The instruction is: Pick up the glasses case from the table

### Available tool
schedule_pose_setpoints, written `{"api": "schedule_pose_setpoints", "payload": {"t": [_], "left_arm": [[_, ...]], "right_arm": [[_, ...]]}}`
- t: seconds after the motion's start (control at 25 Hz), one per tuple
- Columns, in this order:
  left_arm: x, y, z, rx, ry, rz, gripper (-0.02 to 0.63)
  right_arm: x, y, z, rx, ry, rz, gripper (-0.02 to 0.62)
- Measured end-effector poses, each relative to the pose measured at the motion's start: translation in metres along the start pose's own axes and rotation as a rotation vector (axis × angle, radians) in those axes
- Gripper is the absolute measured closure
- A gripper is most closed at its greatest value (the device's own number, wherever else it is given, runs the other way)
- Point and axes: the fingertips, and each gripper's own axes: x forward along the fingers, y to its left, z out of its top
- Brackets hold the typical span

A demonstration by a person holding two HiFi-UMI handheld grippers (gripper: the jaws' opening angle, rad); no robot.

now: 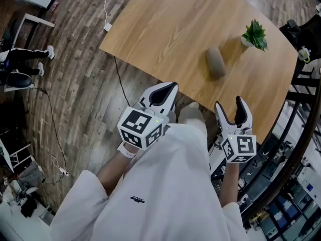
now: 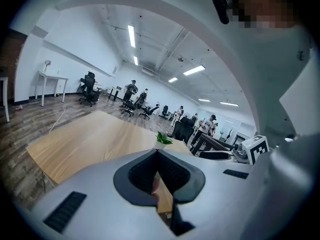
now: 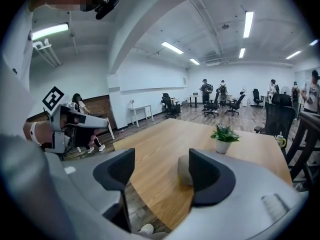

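Observation:
The glasses case (image 1: 215, 63), a grey-brown oval pouch, lies on the wooden table (image 1: 165, 29) near its right end. Both grippers hang short of the table's near edge, over the floor. My left gripper (image 1: 168, 87) is shut with nothing in it; in the left gripper view its pads (image 2: 170, 171) meet at the tips. My right gripper (image 1: 229, 103) is open and points toward the case. In the right gripper view the case (image 3: 184, 170) lies ahead on the table (image 3: 165, 149), half hidden behind the right finger (image 3: 207, 176), well beyond the gripper (image 3: 161, 159).
A small potted plant (image 1: 255, 34) stands just beyond the case to the right. A cable (image 1: 120, 84) runs over the wood floor from a white plug (image 1: 107, 27) at the table's left edge. Dark railing and equipment (image 1: 301, 114) flank the right side. Office chairs and people are far behind.

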Motion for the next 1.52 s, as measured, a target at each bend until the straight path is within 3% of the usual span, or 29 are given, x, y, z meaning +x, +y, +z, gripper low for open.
{"api": "schedule_pose_setpoints", "payload": {"t": [0.6,1.04,1.52], "left_arm": [[0.06,0.006,-0.02,0.001,0.099,0.025,0.604],[0.103,0.007,-0.057,0.04,0.198,0.004,0.604],[0.124,0.023,-0.092,0.032,0.256,0.039,0.604]], "right_arm": [[0.053,-0.044,-0.036,0.028,0.066,0.04,0.256],[0.077,-0.072,-0.068,0.023,0.096,0.054,0.227],[0.115,-0.087,-0.096,0.029,0.112,0.083,0.21]]}}
